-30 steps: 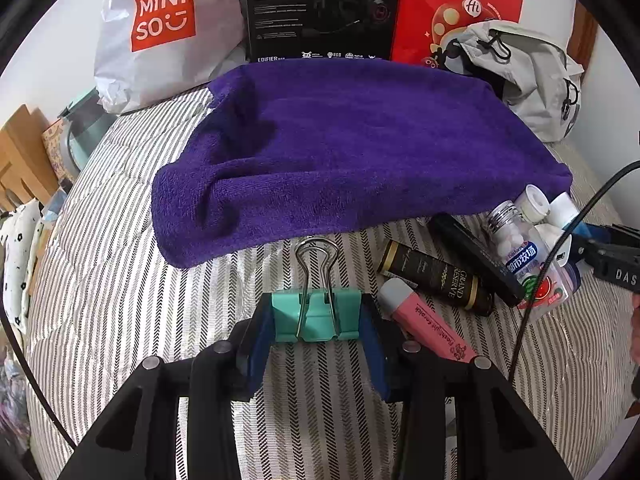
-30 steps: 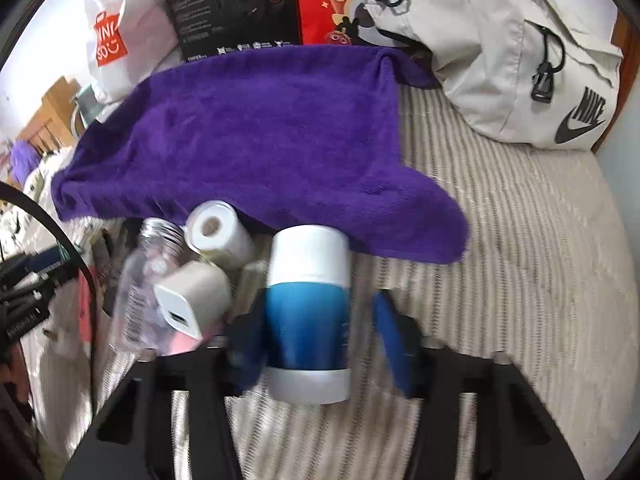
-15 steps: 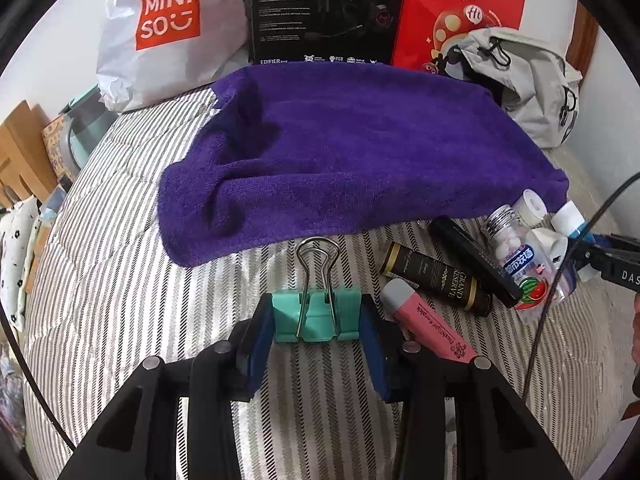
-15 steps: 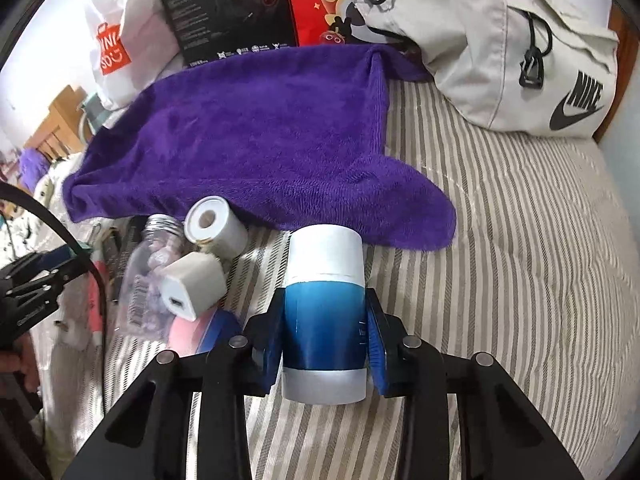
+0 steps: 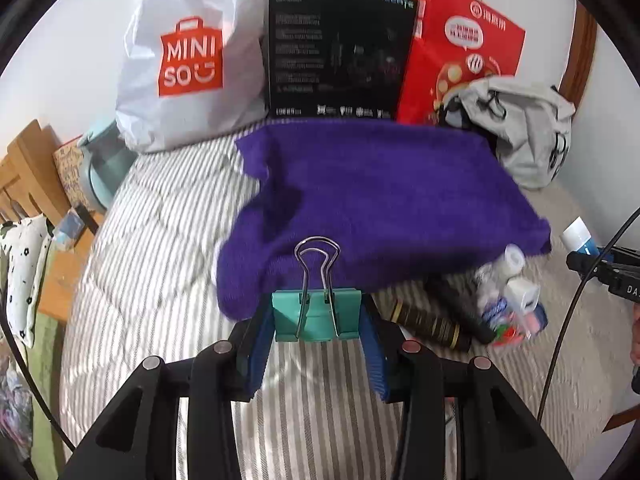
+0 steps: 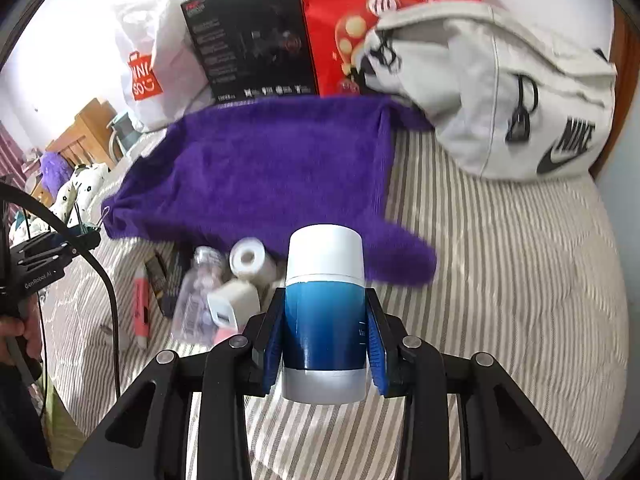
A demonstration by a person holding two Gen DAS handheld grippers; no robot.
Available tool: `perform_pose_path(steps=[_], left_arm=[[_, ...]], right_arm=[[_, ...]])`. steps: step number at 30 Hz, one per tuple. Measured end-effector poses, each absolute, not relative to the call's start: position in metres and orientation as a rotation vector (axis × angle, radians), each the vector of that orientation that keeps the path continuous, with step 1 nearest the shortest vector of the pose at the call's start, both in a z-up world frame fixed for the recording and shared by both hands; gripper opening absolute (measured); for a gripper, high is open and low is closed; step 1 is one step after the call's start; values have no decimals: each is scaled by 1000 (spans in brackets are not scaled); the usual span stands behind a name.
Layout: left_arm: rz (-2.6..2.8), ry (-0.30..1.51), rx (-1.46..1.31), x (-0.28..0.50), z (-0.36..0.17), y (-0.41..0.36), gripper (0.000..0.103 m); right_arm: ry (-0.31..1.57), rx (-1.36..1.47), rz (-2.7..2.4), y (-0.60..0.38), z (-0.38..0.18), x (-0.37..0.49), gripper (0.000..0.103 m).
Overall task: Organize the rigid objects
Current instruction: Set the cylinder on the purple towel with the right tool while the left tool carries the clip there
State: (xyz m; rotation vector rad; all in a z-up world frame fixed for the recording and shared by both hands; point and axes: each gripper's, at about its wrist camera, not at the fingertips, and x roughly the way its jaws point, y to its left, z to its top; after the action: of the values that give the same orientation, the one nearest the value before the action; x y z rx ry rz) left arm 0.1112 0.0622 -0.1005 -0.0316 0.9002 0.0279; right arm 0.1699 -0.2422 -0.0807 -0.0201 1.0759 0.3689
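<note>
the left tool (image 5: 318, 318) holds a green clip (image 5: 316, 314). the right tool (image 6: 325, 330) holds a blue and white bottle (image 6: 325, 312) over the striped bed (image 6: 500, 280), near the purple towel (image 6: 272, 172).

I'm working in a home bedroom: everything lies on a bed (image 6: 500, 240) with a striped quilted cover. At the bed's far edge, against a white wall, stand a Miniso bag (image 5: 188, 60), a black box (image 5: 340, 52) and a red gift bag (image 5: 460, 52). A Nike backpack (image 6: 500, 92) slumps on the bed's far right corner, and wooden furniture (image 5: 28, 176) stands off its left side.
</note>
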Motion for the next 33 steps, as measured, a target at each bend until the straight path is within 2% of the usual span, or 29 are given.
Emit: perform_pose_path(steps=[12, 23, 33], left_arm=[[-3, 879, -47, 166, -78, 66, 39], [2, 917, -4, 195, -89, 65, 39], [-12, 935, -44, 221, -101, 76, 39]], right_arm=[[1037, -56, 391, -214, -72, 240, 36], [1101, -104, 358, -189, -122, 330, 36], [1139, -150, 348, -170, -147, 360, 36]])
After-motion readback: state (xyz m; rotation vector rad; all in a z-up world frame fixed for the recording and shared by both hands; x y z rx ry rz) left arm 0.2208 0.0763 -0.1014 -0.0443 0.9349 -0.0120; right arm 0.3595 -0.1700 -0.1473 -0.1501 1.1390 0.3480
